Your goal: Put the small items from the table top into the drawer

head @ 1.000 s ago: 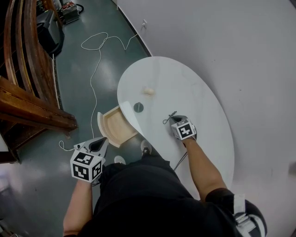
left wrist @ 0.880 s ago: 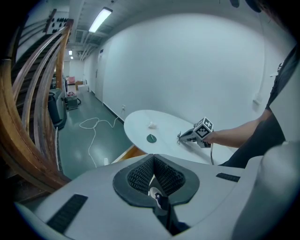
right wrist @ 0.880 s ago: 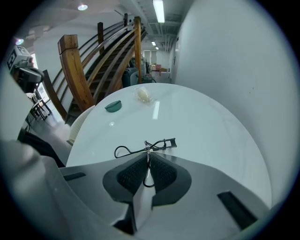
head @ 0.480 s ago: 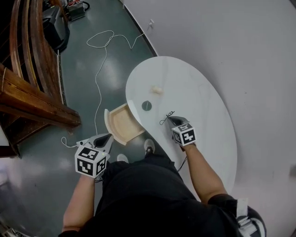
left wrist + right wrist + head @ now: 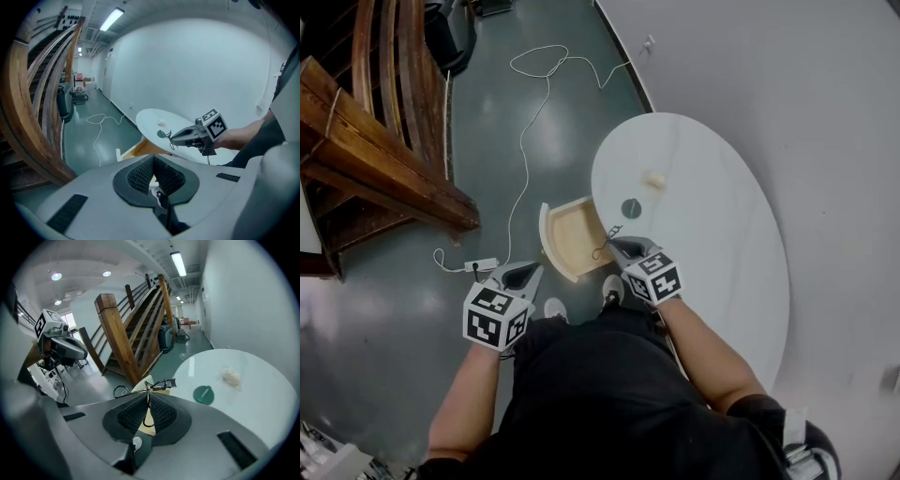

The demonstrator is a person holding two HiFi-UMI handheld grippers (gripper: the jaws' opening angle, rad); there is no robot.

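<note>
From my feed, the person wears a black short-sleeved top [image 5: 600, 394] and pale shoes [image 5: 553, 307]. The left gripper [image 5: 523, 274] and the right gripper [image 5: 615, 247] are both smooth grey plastic shells, each with black ribbed pads [image 5: 138, 176] set in a dark V-shaped mouth. Each carries a white cube [image 5: 497, 316] printed with black square markers, and I can see a thin dark cable [image 5: 207, 158] under the right one.

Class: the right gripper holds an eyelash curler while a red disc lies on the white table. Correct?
The disc is green, not red; the right gripper view shows it. The right gripper does hold the eyelash curler, the disc on the white table.
</note>
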